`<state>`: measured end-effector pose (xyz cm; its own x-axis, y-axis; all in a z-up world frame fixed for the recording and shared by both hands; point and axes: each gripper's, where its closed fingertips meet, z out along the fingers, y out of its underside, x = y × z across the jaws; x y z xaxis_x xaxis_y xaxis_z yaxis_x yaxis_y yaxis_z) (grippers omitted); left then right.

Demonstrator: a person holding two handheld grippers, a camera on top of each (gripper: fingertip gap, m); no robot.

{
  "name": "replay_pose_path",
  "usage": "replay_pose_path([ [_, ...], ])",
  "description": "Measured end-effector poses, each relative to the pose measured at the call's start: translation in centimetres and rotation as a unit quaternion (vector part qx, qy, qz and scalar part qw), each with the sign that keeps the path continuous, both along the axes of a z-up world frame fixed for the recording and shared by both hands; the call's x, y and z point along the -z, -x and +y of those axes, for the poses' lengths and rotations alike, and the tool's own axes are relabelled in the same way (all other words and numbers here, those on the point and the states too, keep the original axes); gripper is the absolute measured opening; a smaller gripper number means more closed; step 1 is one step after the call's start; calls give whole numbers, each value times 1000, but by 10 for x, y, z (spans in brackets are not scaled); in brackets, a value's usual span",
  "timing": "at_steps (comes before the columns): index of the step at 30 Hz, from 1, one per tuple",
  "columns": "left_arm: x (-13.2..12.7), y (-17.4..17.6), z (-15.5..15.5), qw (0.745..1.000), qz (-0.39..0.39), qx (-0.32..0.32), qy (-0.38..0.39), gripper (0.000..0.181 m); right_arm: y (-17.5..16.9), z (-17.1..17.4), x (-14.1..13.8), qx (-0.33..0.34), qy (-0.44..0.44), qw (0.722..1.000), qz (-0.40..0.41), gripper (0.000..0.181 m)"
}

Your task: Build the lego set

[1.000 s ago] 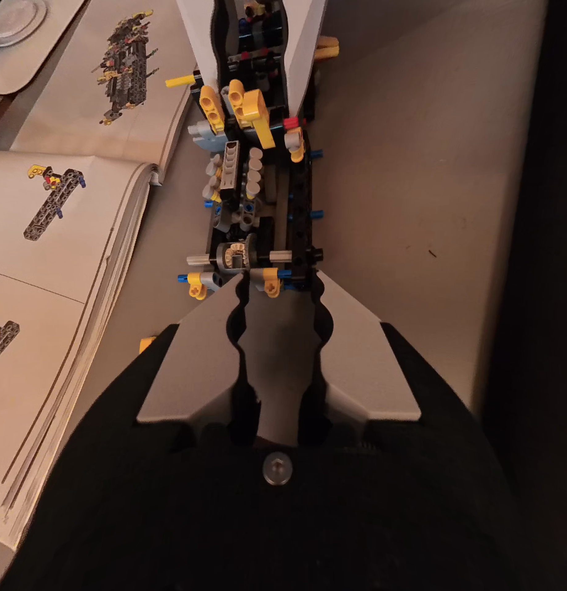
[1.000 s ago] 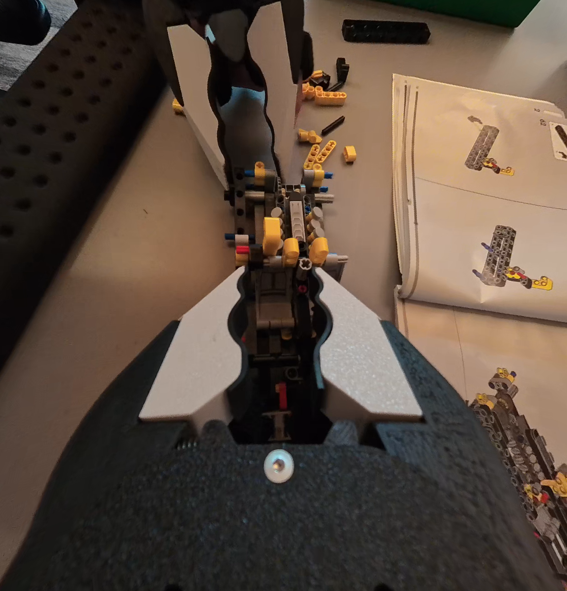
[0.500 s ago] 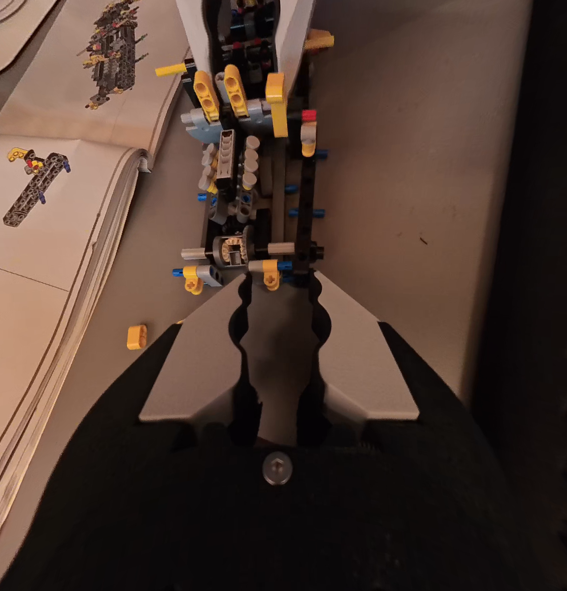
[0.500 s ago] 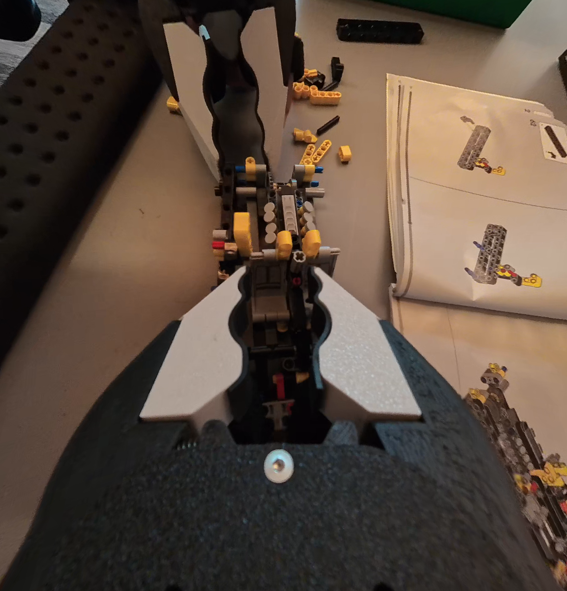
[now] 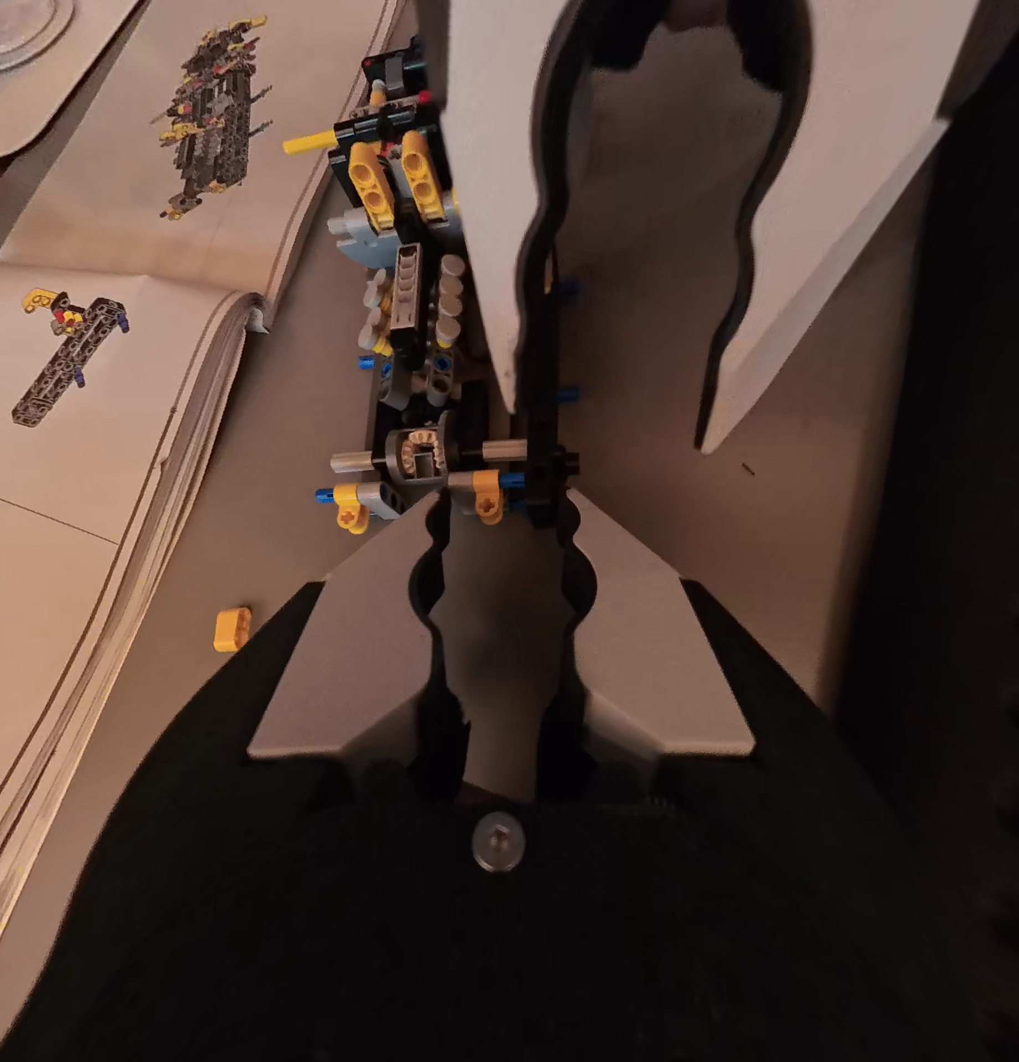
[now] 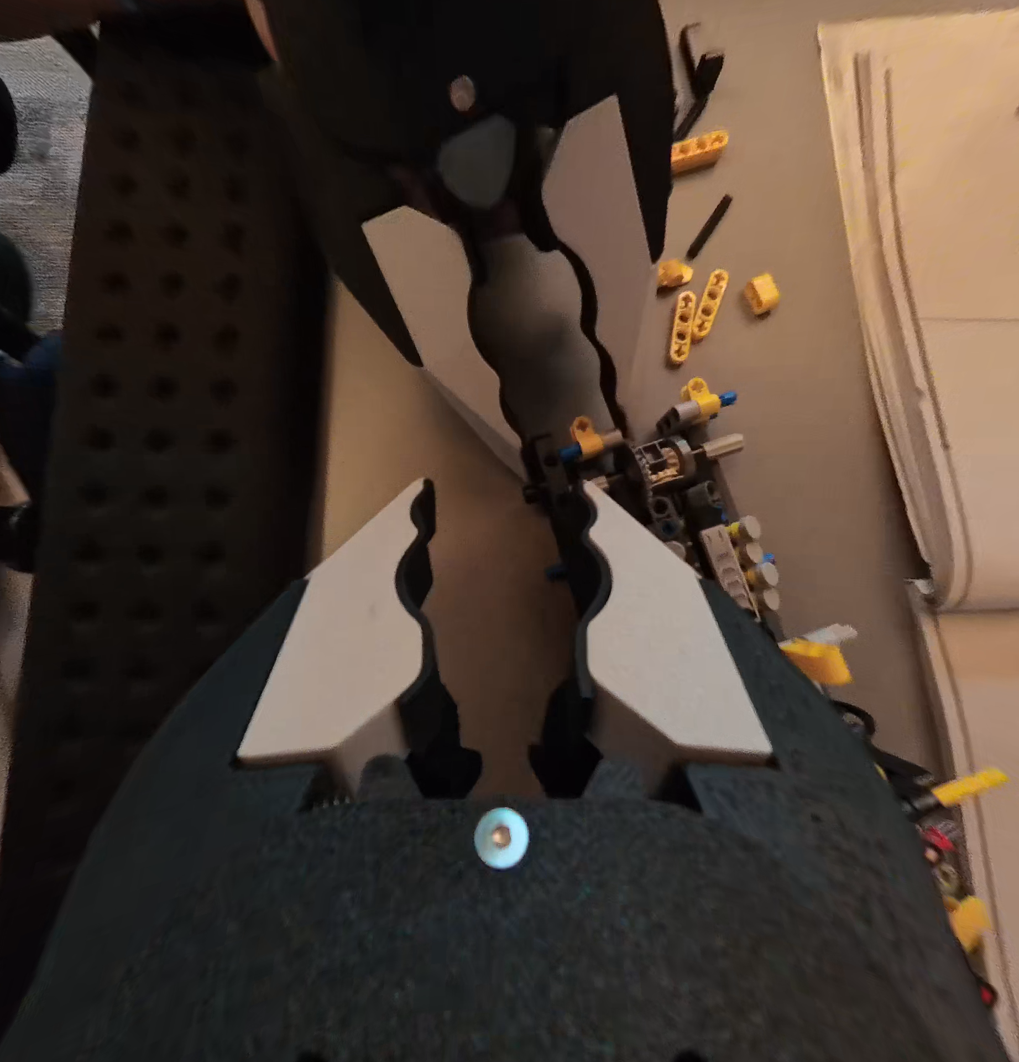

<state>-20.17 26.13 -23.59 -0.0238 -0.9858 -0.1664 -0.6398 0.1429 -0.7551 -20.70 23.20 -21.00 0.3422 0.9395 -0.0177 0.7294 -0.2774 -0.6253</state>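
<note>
The long lego model (image 5: 415,322) of black beams with yellow, grey and blue parts lies on the table. It also shows in the right wrist view (image 6: 668,477). My left gripper (image 5: 504,497) is shut on the model's near end, with a yellow connector and the black side beam (image 5: 544,356) between its tips. It enters the right wrist view (image 6: 573,448) from the top. My right gripper (image 6: 507,485) is open over bare table beside the model. The side beam (image 6: 564,517) runs along its right finger's inner pad. It shows large in the left wrist view (image 5: 607,425).
The open instruction book (image 5: 93,431) lies on the model's other side (image 6: 926,287). Loose yellow pieces (image 6: 696,310) and a black axle (image 6: 708,235) lie behind the left gripper. A yellow piece (image 5: 231,629) lies by the book. A dark perforated surface (image 6: 151,402) borders the table edge. The gap from one gripper's tips to the other's is roughly 4 cm.
My right gripper has let go of the model's far end, opened, and moved sideways and forward along the black side beam. My left gripper keeps its hold on the near end.
</note>
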Motion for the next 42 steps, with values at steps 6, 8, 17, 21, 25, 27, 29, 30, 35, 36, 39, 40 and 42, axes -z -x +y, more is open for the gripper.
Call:
replay_pose_path([
  [6,0,0,-1,1000,-5,-3,15,38,6,8,8,-15,-11,999,-40,53],
  [8,1,2,-2,1000,1,1,19,38,6,11,9,-16,-16,998,-52,53],
  [17,-4,16,-10,999,3,20,39,16,7,7,15,-25,-4,997,-80,49],
  [21,-6,14,-21,998,-2,36,58,10,6,7,18,-27,-15,995,-98,47],
  [25,0,10,-22,998,12,37,54,10,6,8,22,-30,-17,994,-103,46],
  [27,0,9,-21,998,11,35,53,10,7,7,23,-33,-11,994,-101,45],
  [29,-1,9,-19,998,9,31,55,10,7,7,23,-32,-10,994,-99,45],
  [30,-1,10,-19,998,8,29,57,10,6,8,21,-31,-13,994,-100,45],
  [35,-6,14,-10,998,-8,13,53,10,-1,15,4,-28,-55,994,-95,40],
  [36,-8,15,-8,999,-13,10,52,10,-1,14,1,-34,-54,994,-88,39],
  [39,-12,14,-1,999,-25,-5,45,12,-3,11,5,-55,-53,992,-99,31],
  [40,-12,14,1,999,-24,-8,42,13,-6,11,9,-61,-57,989,-120,31],
  [42,-11,15,4,999,-22,-16,32,14,-10,12,12,-72,-84,983,-149,26],
])
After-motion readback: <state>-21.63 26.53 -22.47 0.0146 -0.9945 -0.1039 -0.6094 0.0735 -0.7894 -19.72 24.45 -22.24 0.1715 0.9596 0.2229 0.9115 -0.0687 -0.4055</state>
